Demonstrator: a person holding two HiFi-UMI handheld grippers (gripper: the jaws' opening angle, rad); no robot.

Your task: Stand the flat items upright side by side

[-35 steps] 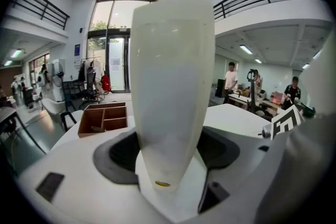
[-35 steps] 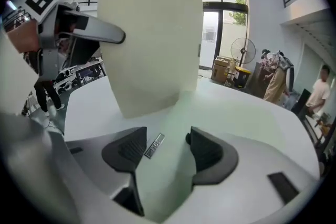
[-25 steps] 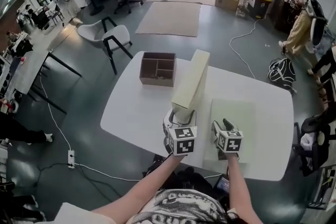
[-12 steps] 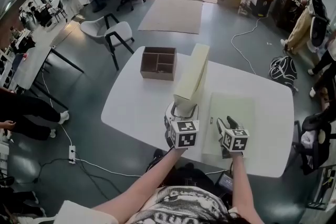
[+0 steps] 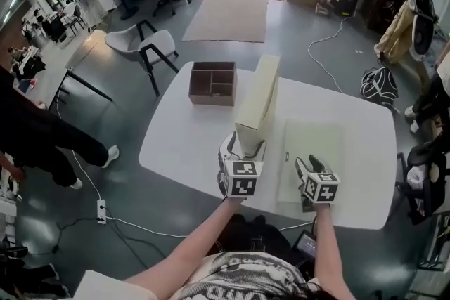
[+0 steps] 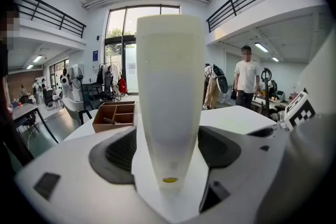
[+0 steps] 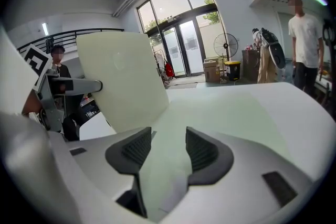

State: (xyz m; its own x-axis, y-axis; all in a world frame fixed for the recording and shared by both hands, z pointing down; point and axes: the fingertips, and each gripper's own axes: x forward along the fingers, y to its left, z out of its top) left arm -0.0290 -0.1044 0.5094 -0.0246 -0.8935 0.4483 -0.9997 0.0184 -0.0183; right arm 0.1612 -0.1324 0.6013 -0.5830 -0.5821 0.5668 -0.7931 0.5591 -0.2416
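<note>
My left arm (image 5: 188, 251) and right arm (image 5: 325, 244) reach forward, side by side. My left gripper (image 5: 243, 151) tilts down; its jaws have just been opening, with the upright board (image 5: 257, 98) between them. My right gripper (image 5: 310, 166) tilts down too, jaws half apart, clamping nothing.

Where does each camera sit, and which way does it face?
Head view: on the person's head, steeply down at the white table; forearms, left claw and right claw show.
Left gripper view: on the left claw, along its jaws, just opening around the upright board.
Right gripper view: on the right claw, along its open jaws over the flat sheet.
All three show the upright board.
</note>
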